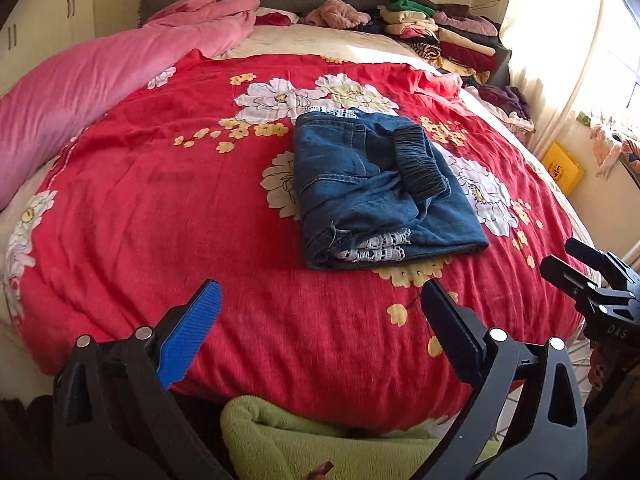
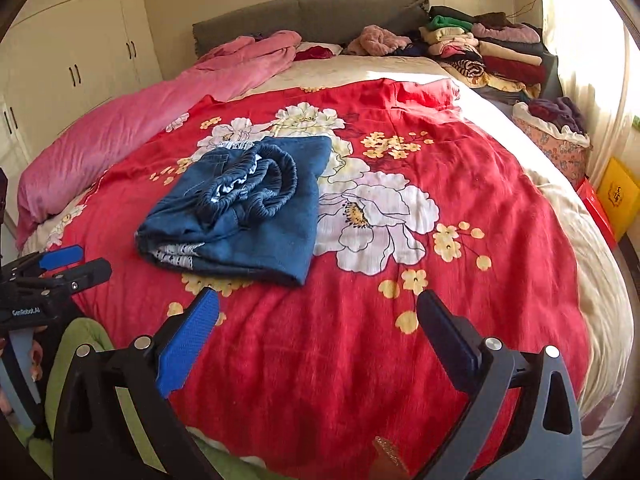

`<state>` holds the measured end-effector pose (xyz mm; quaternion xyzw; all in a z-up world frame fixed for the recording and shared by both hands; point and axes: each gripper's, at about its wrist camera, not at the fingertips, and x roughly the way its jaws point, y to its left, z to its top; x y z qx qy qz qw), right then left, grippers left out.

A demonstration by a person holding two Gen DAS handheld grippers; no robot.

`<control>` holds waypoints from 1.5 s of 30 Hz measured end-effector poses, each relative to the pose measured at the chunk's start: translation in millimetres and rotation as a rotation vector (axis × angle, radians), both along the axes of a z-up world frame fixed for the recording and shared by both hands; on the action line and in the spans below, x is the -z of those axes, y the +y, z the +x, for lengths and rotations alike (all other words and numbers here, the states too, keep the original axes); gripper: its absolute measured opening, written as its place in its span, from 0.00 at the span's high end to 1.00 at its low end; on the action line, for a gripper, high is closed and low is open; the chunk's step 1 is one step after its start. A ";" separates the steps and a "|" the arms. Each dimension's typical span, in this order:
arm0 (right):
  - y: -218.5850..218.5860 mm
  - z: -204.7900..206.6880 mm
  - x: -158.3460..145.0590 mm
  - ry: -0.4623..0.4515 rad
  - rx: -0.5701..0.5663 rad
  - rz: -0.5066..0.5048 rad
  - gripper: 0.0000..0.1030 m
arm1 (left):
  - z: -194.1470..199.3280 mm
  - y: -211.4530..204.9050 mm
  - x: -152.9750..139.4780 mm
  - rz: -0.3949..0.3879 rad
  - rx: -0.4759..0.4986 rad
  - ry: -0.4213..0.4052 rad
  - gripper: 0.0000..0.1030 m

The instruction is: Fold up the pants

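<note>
On the red floral blanket (image 1: 160,208) the denim pants (image 1: 372,196) lie folded into a compact bundle (waistband uppermost); left gripper (image 1: 320,316) and right gripper (image 2: 318,320) hover nearby, spread wide and empty, so folding looks essentially finished.

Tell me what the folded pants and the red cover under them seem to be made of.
Folded pants: looks like blue denim, matte, with contrast seam stitching, a gathered elastic waistband and white lace trim. Red floral cover: probably a soft woven or brushed fabric; faint slubby streaks, no sheen.
</note>
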<state>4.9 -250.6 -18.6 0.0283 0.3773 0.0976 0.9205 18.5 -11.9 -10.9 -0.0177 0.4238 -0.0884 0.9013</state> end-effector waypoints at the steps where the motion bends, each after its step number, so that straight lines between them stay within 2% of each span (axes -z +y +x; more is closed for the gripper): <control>1: 0.4 -1.2 -0.2 0.001 -0.001 0.000 0.04 | -1.2 0.3 -0.5 -0.001 -0.001 -0.002 0.09; 45: 0.0 -7.9 -7.1 -0.004 0.007 -0.007 0.04 | -13.0 -7.9 -4.7 0.033 0.011 -0.011 0.09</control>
